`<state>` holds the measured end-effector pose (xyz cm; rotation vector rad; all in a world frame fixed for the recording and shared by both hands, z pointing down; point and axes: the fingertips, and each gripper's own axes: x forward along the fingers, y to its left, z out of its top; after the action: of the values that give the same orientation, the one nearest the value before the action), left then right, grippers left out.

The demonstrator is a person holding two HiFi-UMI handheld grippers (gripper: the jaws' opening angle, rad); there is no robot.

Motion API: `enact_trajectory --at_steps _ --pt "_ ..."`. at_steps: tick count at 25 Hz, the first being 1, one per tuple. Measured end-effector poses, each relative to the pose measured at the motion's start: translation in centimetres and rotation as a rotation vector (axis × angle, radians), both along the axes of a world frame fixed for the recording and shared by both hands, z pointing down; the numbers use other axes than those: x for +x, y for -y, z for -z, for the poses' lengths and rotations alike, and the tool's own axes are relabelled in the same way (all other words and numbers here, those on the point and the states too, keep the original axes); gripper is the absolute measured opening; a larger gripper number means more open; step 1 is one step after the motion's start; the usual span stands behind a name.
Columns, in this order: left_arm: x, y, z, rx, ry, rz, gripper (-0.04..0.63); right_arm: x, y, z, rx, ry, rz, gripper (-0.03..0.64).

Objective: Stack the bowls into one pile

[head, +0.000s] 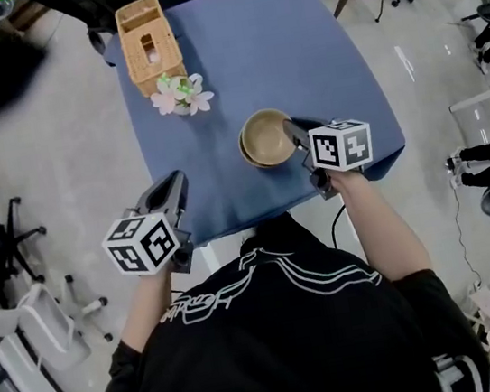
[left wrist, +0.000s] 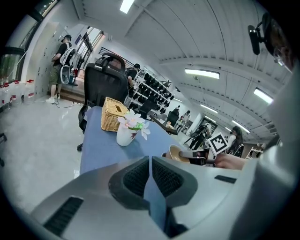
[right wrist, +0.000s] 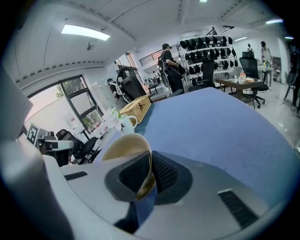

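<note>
The right hand-held gripper (right wrist: 149, 173) is pinched shut on the rim of a tan bowl (head: 265, 137) at mid-frame in the head view. The bowl is empty and nests in a second bowl (head: 247, 154) on the blue bench (head: 296, 46). The left hand-held gripper (left wrist: 150, 176) is closed and holds nothing, at the lower left. Toward the top, a white vase (head: 179, 105) holds pale flowers (head: 199, 100), just beside a wicker basket (head: 149, 45).

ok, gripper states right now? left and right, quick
Left gripper: closed, nothing between the jaws.
Right gripper: closed on the rim of the tan bowl.
</note>
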<state>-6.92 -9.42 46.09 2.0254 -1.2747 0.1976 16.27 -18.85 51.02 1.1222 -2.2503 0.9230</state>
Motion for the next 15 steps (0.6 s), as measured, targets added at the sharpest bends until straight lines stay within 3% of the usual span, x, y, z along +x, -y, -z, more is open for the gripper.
enact_trajectory --at_steps 6,15 --pt "-0.3 0.0 -0.8 -0.011 0.006 -0.01 0.038 -0.4 -0.5 -1.3 0.004 -0.032 0.017 0.041" --pt "-0.4 -0.1 -0.8 0.001 0.033 -0.035 0.038 -1.3 -1.0 -1.1 0.044 0.001 0.043 0.069"
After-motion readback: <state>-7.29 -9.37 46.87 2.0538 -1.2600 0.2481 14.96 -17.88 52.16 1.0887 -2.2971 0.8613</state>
